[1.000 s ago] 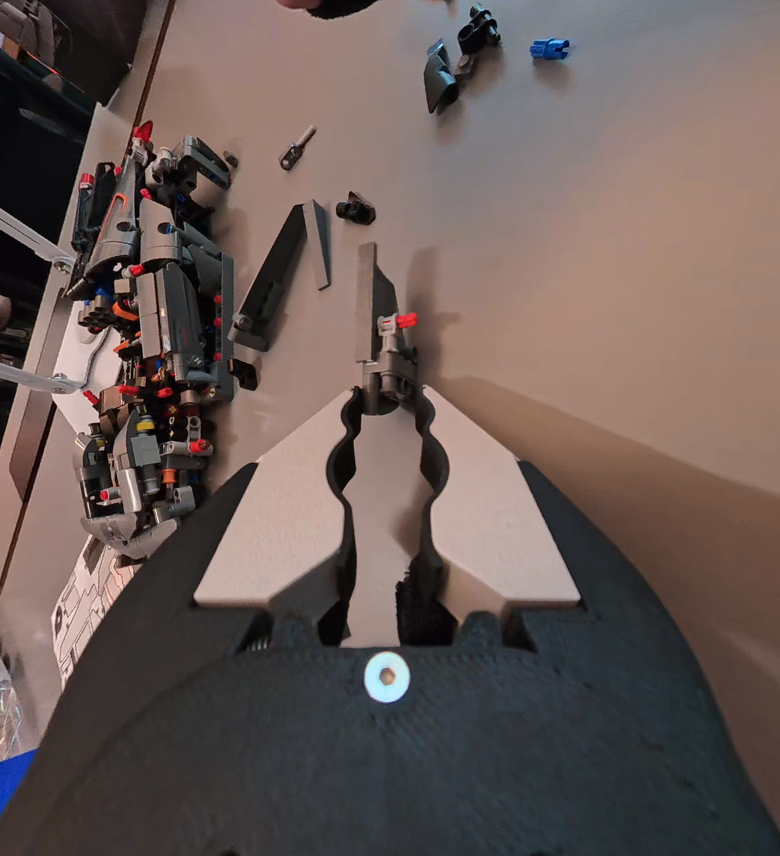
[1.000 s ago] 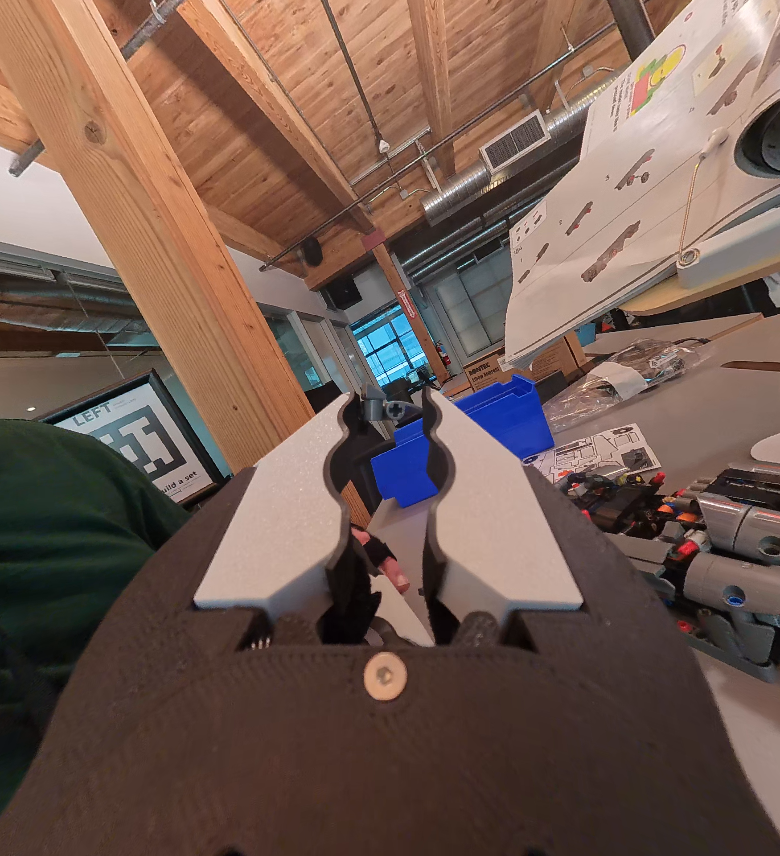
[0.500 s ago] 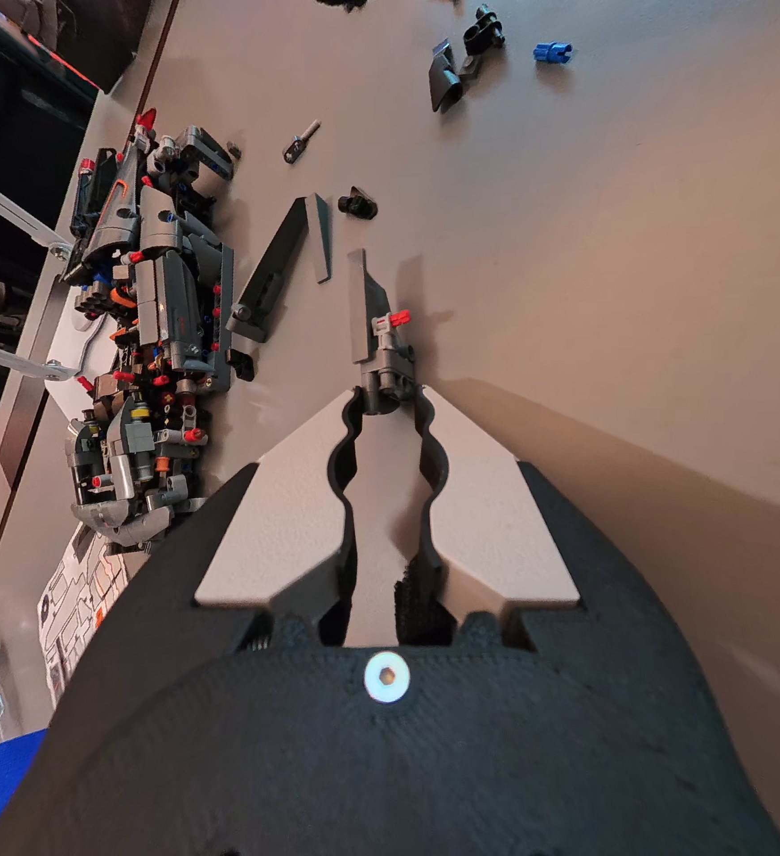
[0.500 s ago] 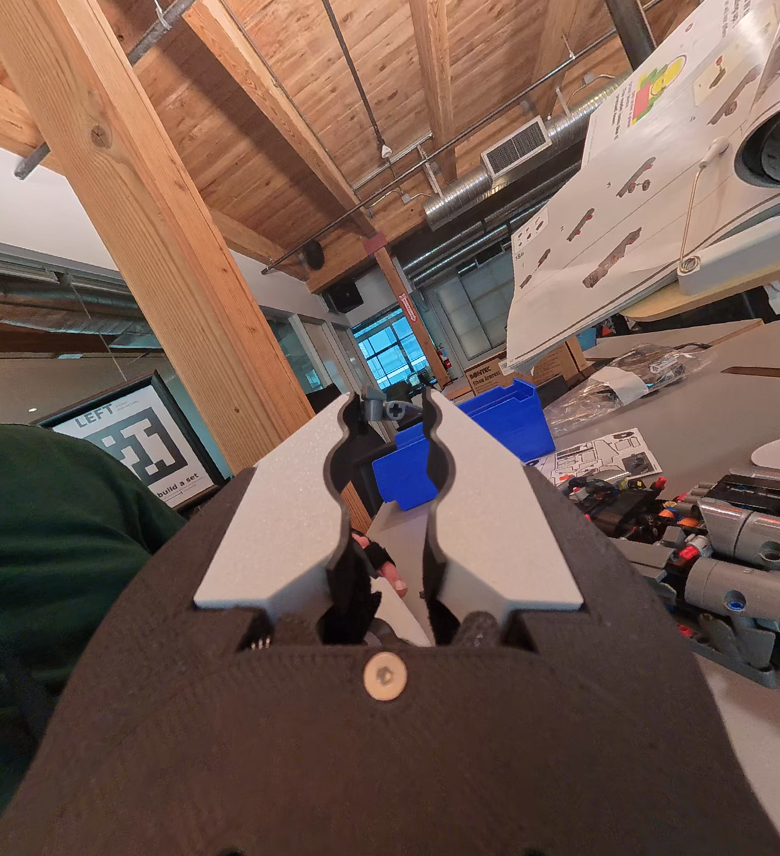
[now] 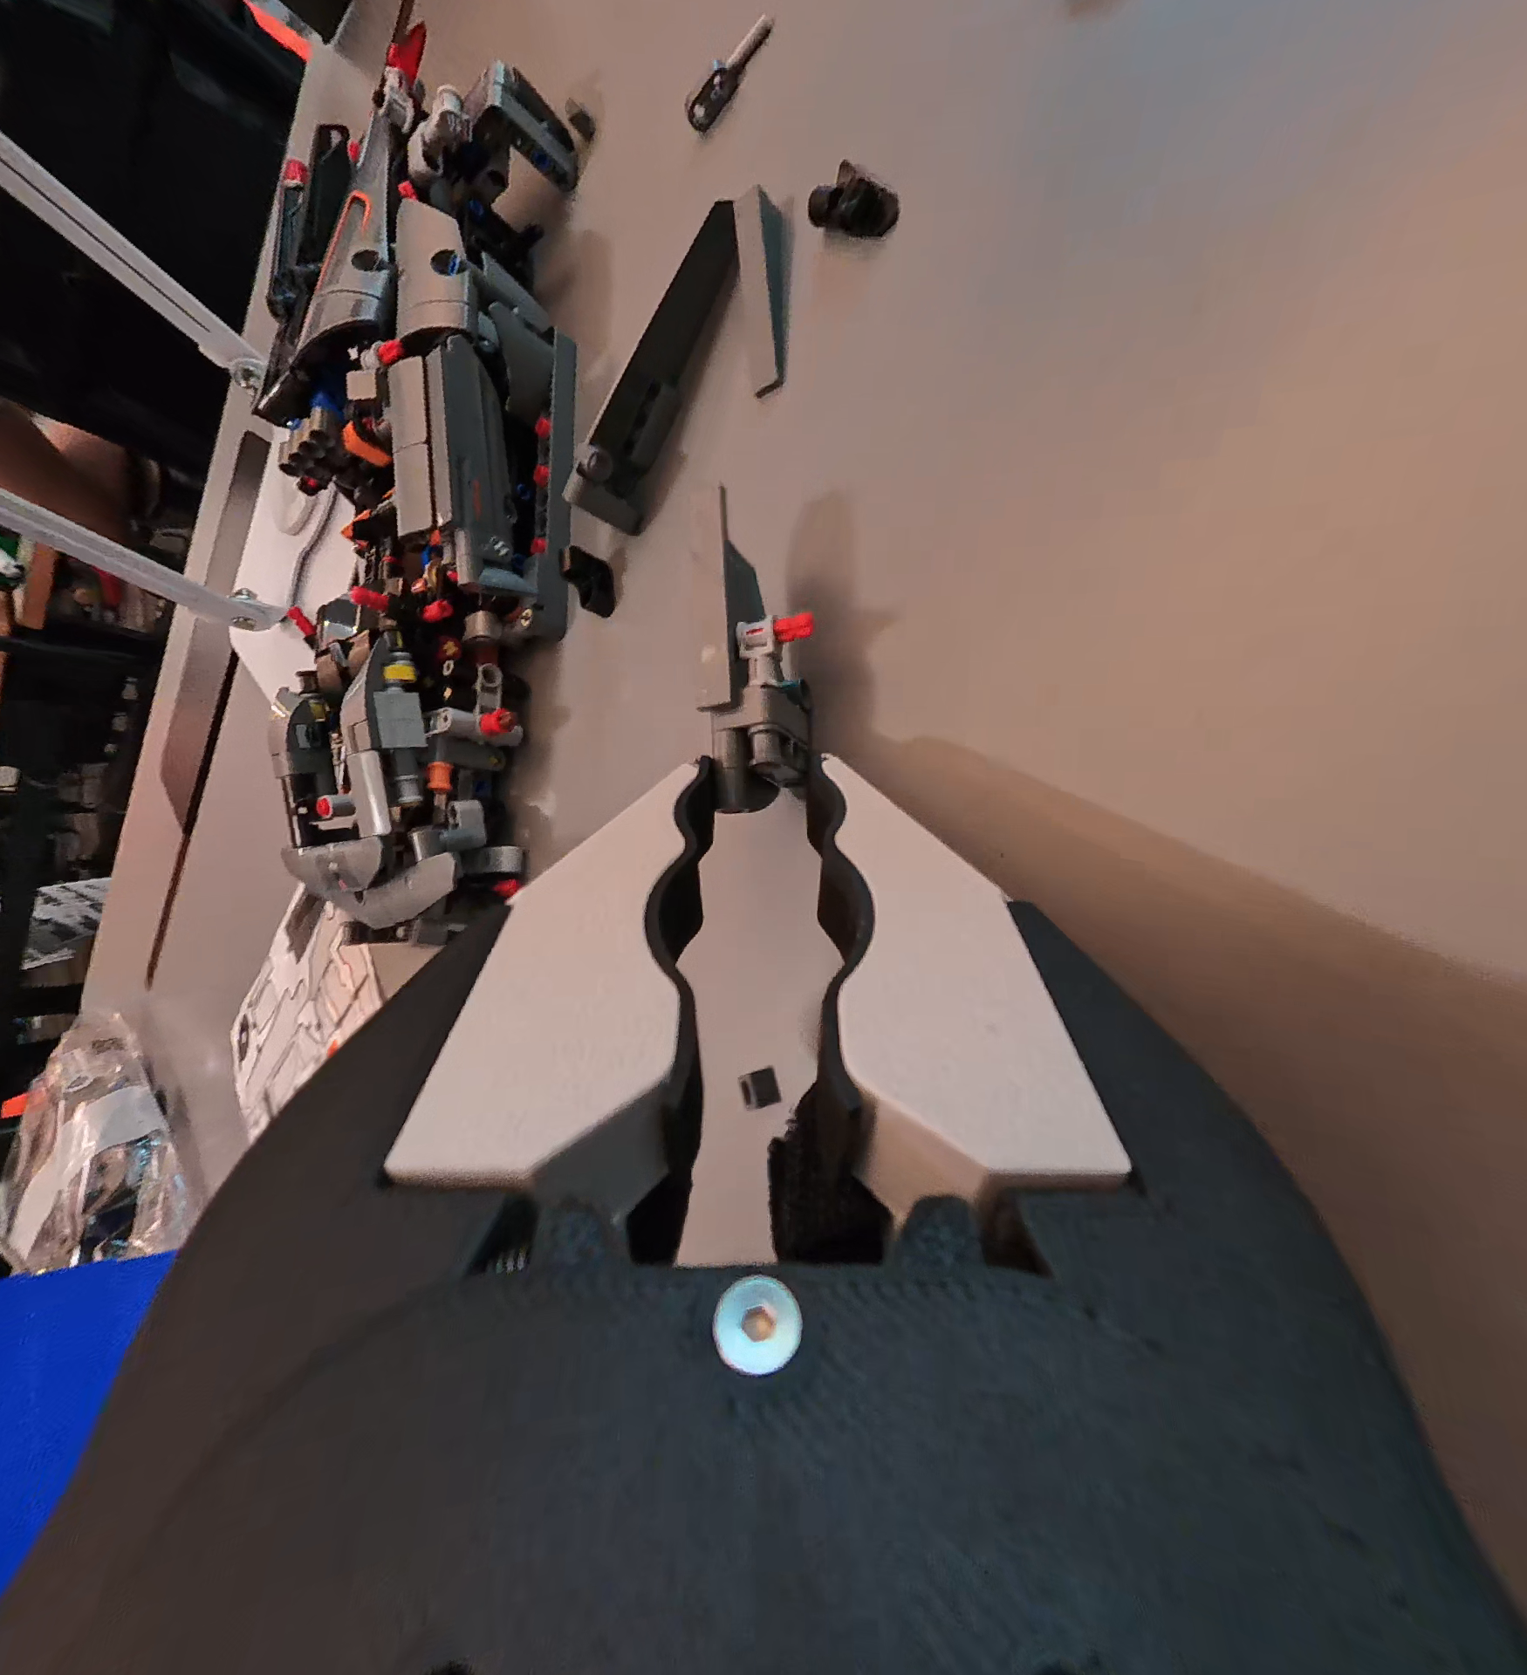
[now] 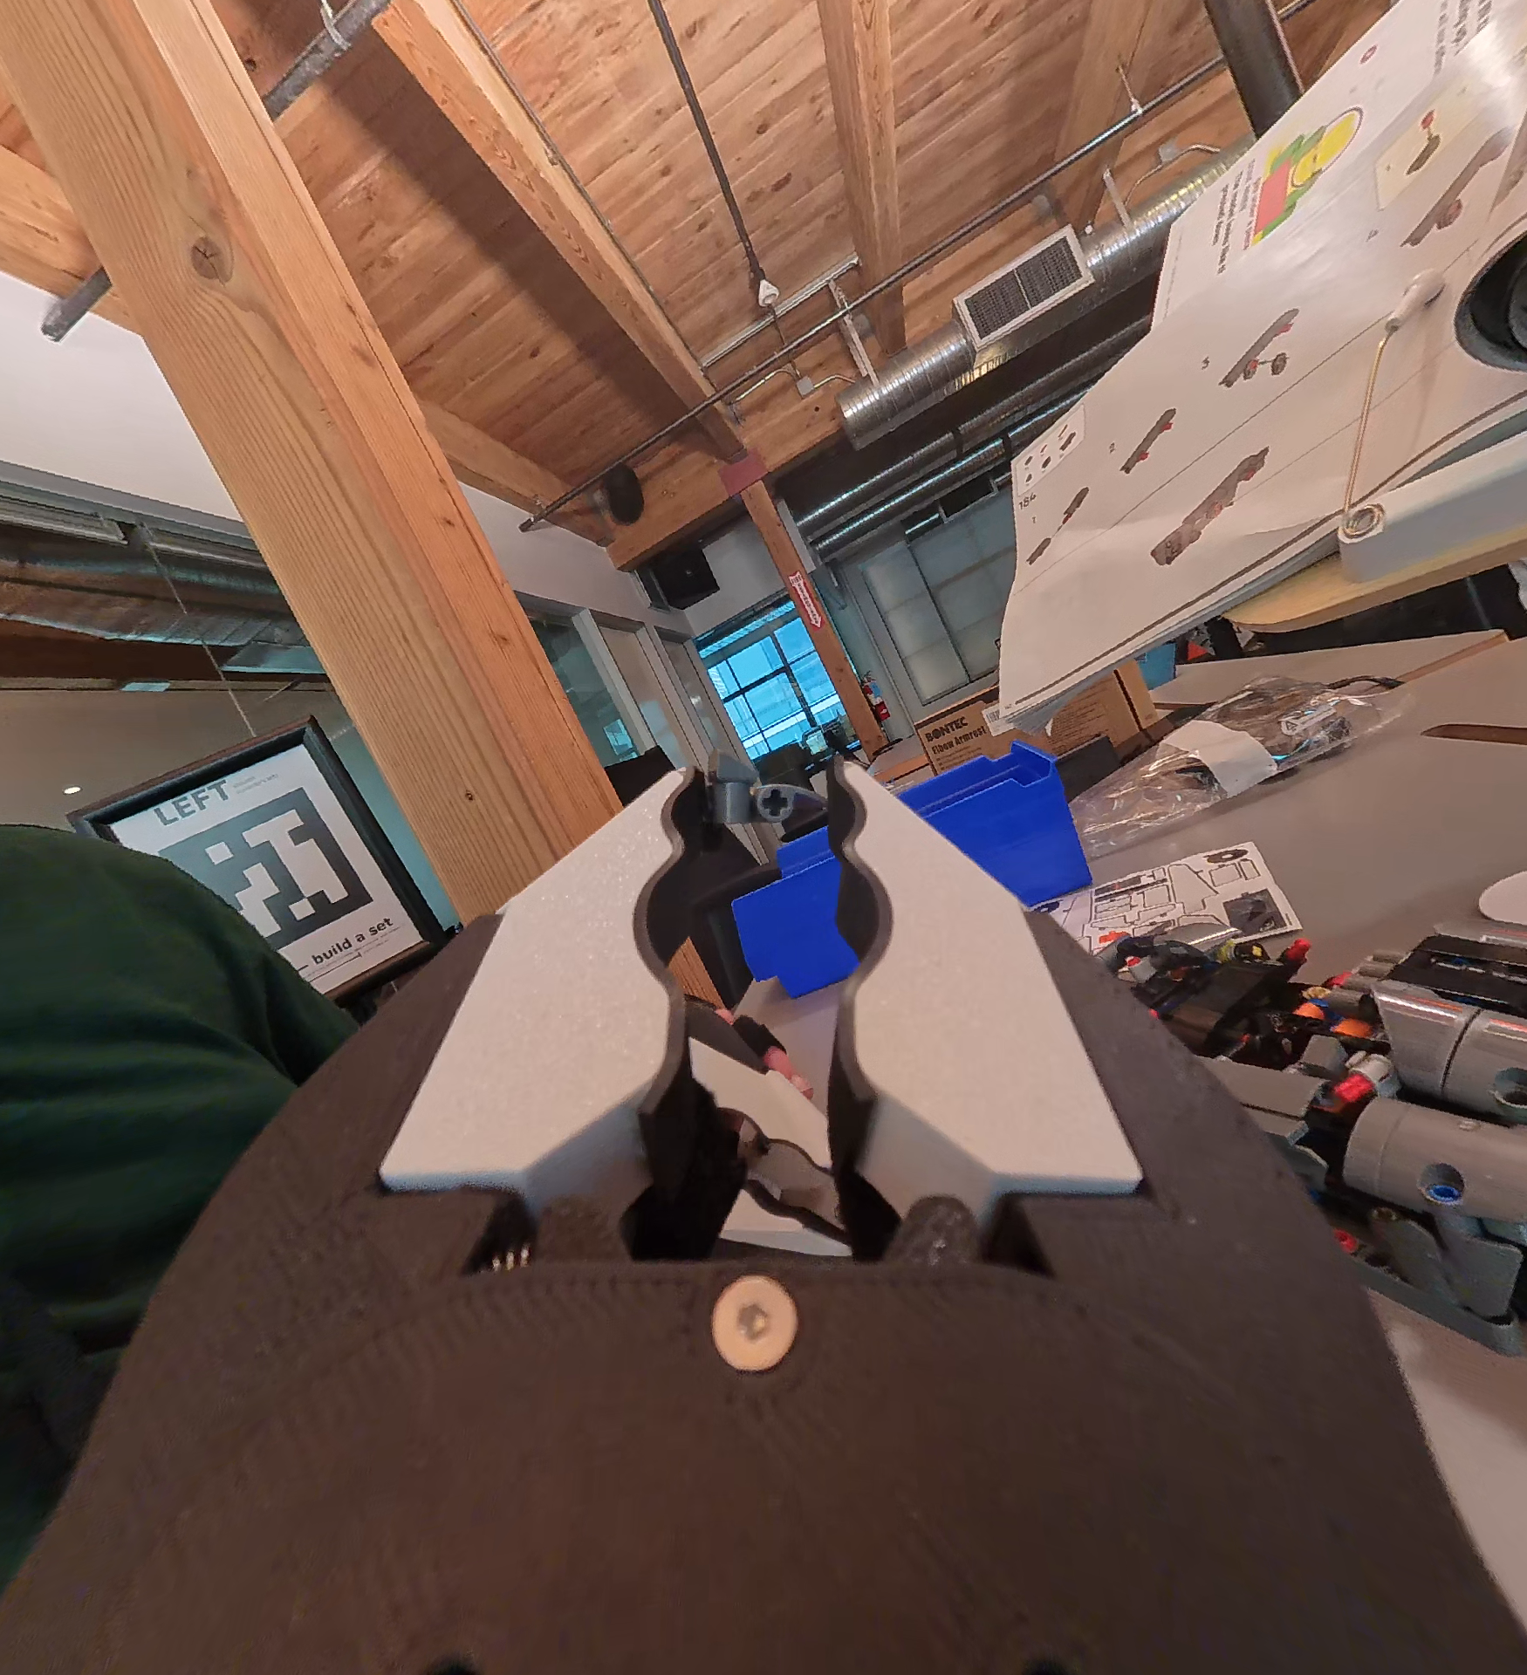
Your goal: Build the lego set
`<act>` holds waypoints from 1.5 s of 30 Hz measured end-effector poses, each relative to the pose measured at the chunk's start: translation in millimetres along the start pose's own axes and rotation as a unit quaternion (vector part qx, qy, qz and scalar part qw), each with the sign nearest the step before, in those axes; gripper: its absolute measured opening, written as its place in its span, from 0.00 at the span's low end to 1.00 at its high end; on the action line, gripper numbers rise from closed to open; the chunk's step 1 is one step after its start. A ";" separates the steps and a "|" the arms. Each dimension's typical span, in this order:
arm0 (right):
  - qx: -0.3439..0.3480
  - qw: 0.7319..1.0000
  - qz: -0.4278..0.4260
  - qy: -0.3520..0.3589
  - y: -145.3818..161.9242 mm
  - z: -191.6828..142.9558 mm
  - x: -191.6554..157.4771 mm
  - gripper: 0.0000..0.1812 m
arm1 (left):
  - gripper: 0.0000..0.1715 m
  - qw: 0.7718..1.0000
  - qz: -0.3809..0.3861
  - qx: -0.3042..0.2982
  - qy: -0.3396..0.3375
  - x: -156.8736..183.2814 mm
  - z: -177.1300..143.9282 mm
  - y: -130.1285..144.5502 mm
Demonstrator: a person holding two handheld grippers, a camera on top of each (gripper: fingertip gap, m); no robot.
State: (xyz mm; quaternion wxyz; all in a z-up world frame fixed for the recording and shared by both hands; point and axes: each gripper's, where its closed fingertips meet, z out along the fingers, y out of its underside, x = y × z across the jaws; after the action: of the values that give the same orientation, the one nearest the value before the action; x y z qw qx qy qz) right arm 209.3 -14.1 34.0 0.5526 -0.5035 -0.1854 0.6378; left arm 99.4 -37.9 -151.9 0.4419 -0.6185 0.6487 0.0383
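Closer to the worktop (image 5: 1195,453) now, the left gripper (image 5: 755,770) has carried its grey sub-assembly (image 5: 755,707) nearer the half-built model (image 5: 415,544), jaws clamped on the piece's base. Its long axis runs straight out from the fingertips, a red pin (image 5: 794,623) jutting sideways near the tip. The right gripper (image 6: 764,789) is lifted clear, pinching a small grey connector (image 6: 755,802) and pointing away from the model. I'd judge the two held parts need bringing together, with the left nearer the build.
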 end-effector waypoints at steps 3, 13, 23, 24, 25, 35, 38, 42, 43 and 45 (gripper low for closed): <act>-0.005 1.000 -0.001 -0.005 1.9 1.4 -1.7 0.14 | 0.10 1.000 0.011 -0.001 -0.005 0.0 -1.3 1.7; -0.010 1.000 0.003 -0.004 4.4 2.2 -0.9 0.14 | 0.09 1.000 -0.006 0.008 0.005 1.6 -3.1 2.5; -0.014 1.000 0.006 -0.001 5.8 2.2 0.4 0.14 | 0.09 0.989 -0.111 0.048 0.081 4.1 -8.0 -6.4; -0.014 1.000 0.007 -0.001 5.7 2.2 0.4 0.14 | 0.09 0.985 -0.131 0.056 0.092 2.2 -9.5 -8.1; -0.014 1.000 0.007 -0.001 5.5 2.1 0.4 0.13 | 0.09 0.981 -0.150 0.062 0.103 0.4 -10.8 -9.0; -0.014 1.000 0.008 0.000 5.8 2.1 0.9 0.14 | 0.08 0.913 -0.315 0.138 0.220 -9.2 -20.8 -23.5; -0.020 1.000 0.007 -0.005 8.2 3.8 -0.6 0.14 | 0.08 0.886 -0.355 0.173 0.241 -19.2 -27.8 -30.2; -0.034 0.999 0.006 -0.011 13.5 7.5 -3.0 0.14 | 0.08 0.853 -0.393 0.211 0.271 -31.5 -37.2 -39.4; -0.035 0.999 0.006 -0.012 14.4 8.2 -3.5 0.14 | 0.08 0.848 -0.398 0.216 0.275 -33.9 -38.4 -40.6; -0.037 0.999 0.006 -0.014 15.4 9.3 -4.3 0.14 | 0.08 0.845 -0.400 0.218 0.280 -36.0 -38.9 -41.2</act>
State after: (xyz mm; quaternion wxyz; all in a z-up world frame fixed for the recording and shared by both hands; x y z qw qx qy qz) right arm 192.9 -19.9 27.5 0.5268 -0.5156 -0.2138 0.6411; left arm 107.8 -43.0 -85.5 0.3424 -0.6962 0.4331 -0.4589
